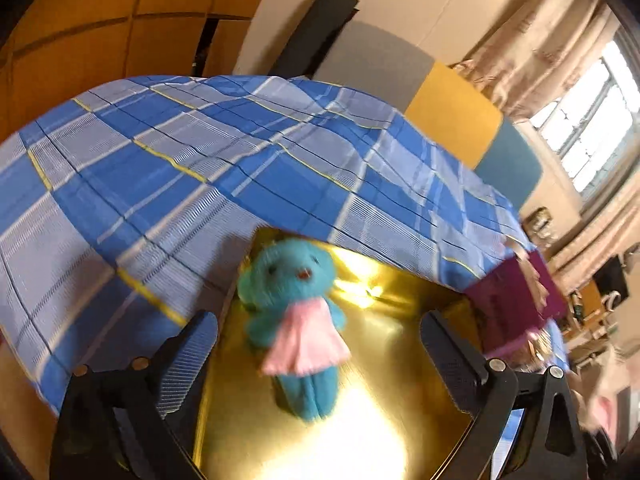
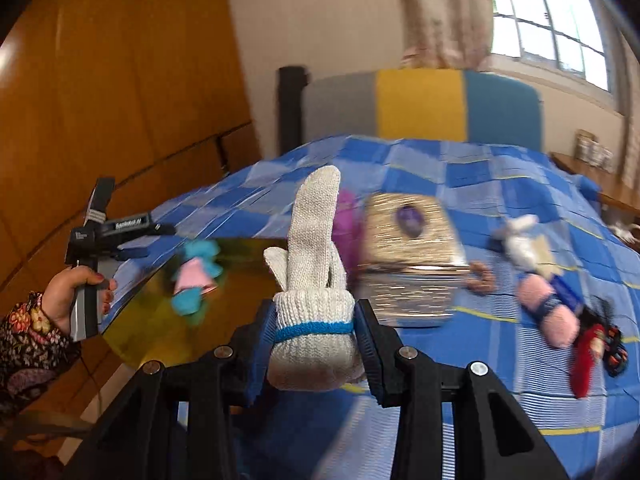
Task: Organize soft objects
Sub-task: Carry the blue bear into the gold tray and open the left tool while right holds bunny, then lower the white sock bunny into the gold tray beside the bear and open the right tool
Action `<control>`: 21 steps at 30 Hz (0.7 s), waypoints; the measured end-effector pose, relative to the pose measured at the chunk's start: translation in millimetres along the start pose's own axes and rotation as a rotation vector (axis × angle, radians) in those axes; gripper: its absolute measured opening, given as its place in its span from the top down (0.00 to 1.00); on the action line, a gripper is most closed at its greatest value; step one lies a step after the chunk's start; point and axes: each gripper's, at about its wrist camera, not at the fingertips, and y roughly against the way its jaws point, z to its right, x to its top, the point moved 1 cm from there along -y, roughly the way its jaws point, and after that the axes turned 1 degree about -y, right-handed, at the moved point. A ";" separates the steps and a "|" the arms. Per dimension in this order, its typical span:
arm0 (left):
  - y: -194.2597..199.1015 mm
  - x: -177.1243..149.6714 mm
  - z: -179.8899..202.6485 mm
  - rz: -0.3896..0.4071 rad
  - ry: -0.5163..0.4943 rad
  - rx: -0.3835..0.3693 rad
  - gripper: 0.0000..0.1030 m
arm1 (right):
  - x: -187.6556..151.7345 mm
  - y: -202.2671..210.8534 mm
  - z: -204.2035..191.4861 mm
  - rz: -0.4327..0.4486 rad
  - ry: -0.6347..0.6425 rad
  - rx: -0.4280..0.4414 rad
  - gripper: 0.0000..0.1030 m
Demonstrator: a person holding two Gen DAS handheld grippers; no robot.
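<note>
Our left gripper (image 1: pixel 316 364) has its jaws spread wide around the small turquoise plush bear (image 1: pixel 298 320) on the shiny gold tray (image 1: pixel 400 420) — not touching; our right gripper (image 2: pixel 316 332) clamps the white knitted glove (image 2: pixel 312 280).

Orange wood panelling (image 2: pixel 120 80), a cream wall (image 2: pixel 320 20), and daylight through a paned window (image 2: pixel 552 20) beside curtains (image 1: pixel 532 52).

A blue plush bear (image 1: pixel 294 312) in a pink dress lies on a shiny gold tray (image 1: pixel 404 320), between the wide-open fingers of the left gripper (image 1: pixel 316 344), touching neither. Blue plaid cloth (image 1: pixel 200 152) spreads from nine to two o'clock.
</note>
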 end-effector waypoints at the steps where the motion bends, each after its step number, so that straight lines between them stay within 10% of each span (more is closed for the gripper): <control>1: 6.8 -6.7 2.0 0.017 -0.007 -0.006 0.01 | 1.0 -7.0 -11.9 -0.016 0.016 0.018 0.61; 21: 63.7 -43.8 -21.9 0.155 0.045 0.092 0.00 | 34.2 -189.1 -120.4 -0.282 -0.021 0.067 0.61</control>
